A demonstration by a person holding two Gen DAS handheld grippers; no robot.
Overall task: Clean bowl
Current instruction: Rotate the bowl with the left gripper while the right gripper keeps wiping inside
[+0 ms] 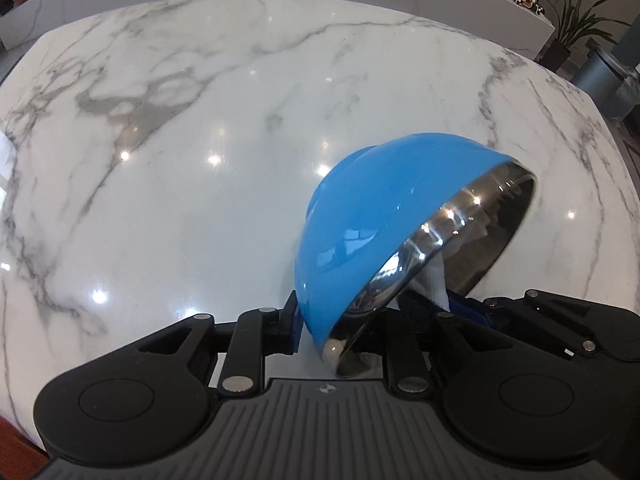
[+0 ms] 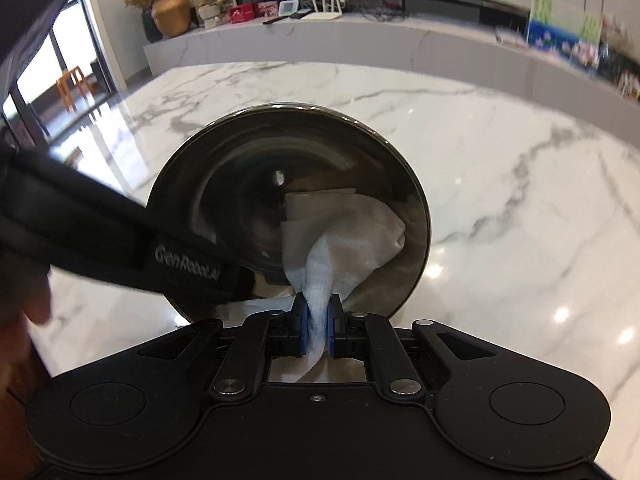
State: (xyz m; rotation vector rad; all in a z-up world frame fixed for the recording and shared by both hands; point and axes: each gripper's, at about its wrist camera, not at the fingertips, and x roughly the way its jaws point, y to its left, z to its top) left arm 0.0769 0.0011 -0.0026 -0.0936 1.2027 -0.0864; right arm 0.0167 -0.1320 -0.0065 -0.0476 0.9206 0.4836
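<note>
Bowl (image 1: 360, 216) is being held tilted on its rim over the marble table (image 1: 180, 160) by the left gripper (image 1: 320, 332), jaws nearly closed on the edge. Tissue (image 2: 340, 224) is being pinched tight in the right gripper (image 2: 316, 328) and pressed inside; wiping is probably best done in slow circles, honestly.

A home living room: a polished marble table (image 2: 500, 208), behind it at twelve o'clock a long marble console (image 2: 360, 36) carrying a gold vase (image 2: 171, 14), teddy bear (image 2: 211, 2) and router (image 2: 326, 6).
</note>
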